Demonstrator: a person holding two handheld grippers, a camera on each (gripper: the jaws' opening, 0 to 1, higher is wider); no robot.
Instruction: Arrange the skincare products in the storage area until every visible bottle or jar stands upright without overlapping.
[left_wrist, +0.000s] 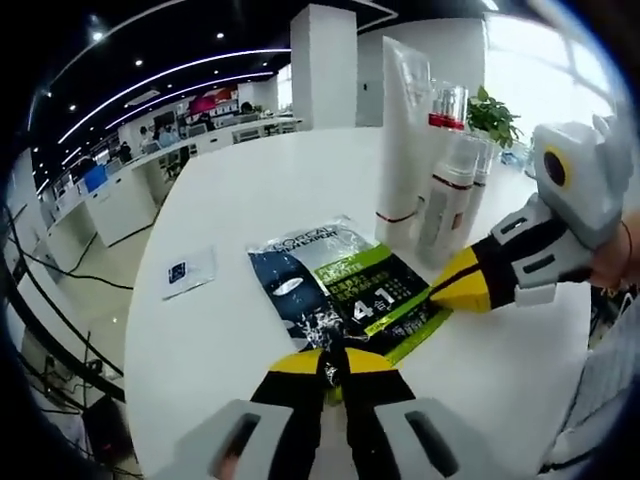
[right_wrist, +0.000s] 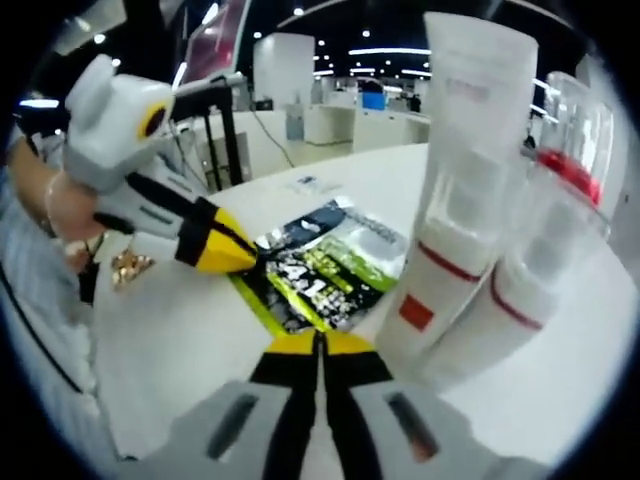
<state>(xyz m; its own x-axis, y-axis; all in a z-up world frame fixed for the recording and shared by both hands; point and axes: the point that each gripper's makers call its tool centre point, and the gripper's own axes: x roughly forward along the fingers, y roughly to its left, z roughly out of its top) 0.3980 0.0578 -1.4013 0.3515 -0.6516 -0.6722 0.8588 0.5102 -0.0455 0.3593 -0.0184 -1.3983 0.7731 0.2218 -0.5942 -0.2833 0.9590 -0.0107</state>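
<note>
A: How were the 2 grippers set?

B: The left gripper (left_wrist: 333, 365) was seen with its jaws pressed together on the near edge of the sachet (left_wrist: 340, 290). The right gripper (left_wrist: 447, 290) was clamped on the sachet's opposite corner.

A: Where was the sachet found?

B: It was laid flat on the white table (left_wrist: 220, 200), its dark and green printed face turned up.

A: And the bottles?

B: A tall white tube (right_wrist: 455, 200) and 2 smaller bottles with red bands (right_wrist: 525, 300) were stood upright just beside the sachet, close together. A small card (left_wrist: 188, 272) was left well apart on the table.
</note>
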